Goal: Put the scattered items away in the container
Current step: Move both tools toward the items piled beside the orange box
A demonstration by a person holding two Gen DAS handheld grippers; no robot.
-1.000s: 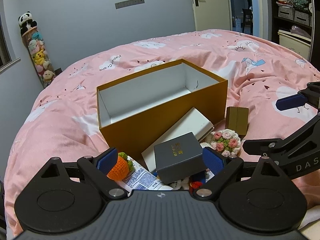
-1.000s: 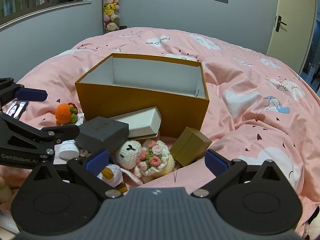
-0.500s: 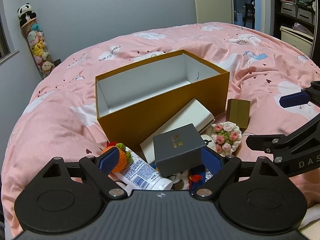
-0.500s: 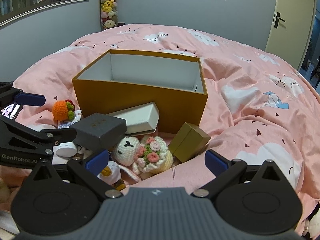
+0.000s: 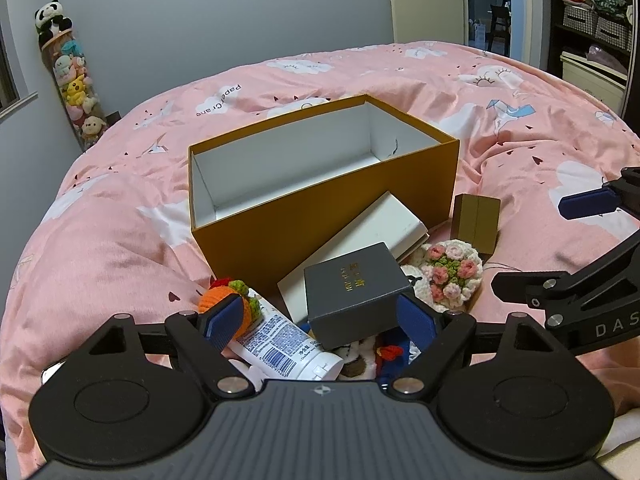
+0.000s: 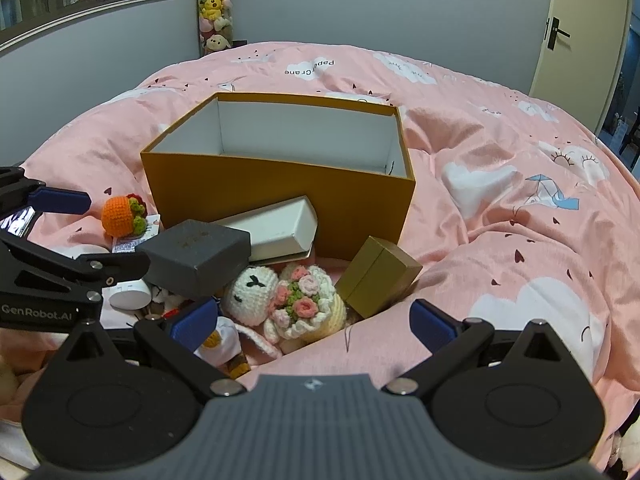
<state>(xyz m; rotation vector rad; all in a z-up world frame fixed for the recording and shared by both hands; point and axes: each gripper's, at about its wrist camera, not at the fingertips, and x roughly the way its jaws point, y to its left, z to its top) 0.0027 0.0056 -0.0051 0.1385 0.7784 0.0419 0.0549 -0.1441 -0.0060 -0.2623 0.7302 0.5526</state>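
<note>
An open orange box, white inside, stands on the pink bed. In front of it lie a long white box, a grey box, a gold box, a crochet bouquet, an orange crochet toy, a white tube and a white crochet bunny. My left gripper hangs open over the grey box and tube. My right gripper is open near the bouquet and gold box. Neither holds anything.
The pink duvet spreads wide around the box. A tall clear column of plush toys stands by the grey wall. A doorway and shelves are at the far right. A phone lies at the left edge.
Both views have shifted slightly, and more of the white tube now shows between my left fingers. Both grippers stay open and no item has moved.
</note>
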